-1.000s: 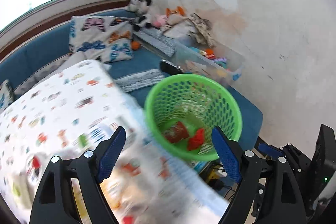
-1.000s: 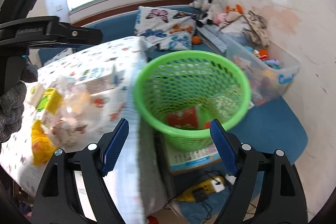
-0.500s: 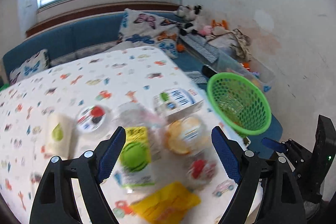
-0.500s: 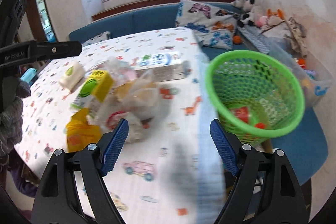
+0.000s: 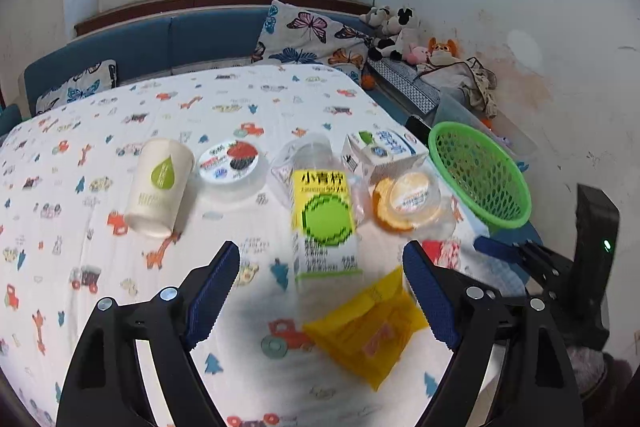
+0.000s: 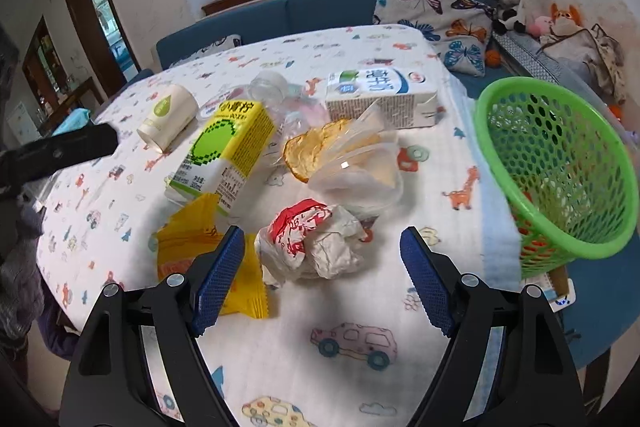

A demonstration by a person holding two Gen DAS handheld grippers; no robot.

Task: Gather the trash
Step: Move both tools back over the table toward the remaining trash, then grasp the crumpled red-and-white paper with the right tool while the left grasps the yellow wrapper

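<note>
Trash lies scattered on a table (image 5: 248,95) under a cartoon-print cloth. From the left wrist view, left to right: a tipped paper cup (image 5: 158,187) at 10 o'clock of the frame, a round berry-printed lid (image 5: 234,161), a yellow-green drink carton (image 5: 324,223) at centre, a clear plastic cup with orange contents (image 5: 408,201), a white milk carton (image 5: 384,155) just behind it, and a yellow wrapper (image 5: 368,333) at 5 o'clock. A green mesh basket (image 5: 480,175) stands at 3 o'clock off the table's edge. The left gripper (image 5: 322,287) hovers with fingers spread wide, holding nothing. The right gripper (image 6: 322,277) is likewise open and empty, a crumpled red-and-white wrapper (image 6: 316,245) lying just ahead of it.
</note>
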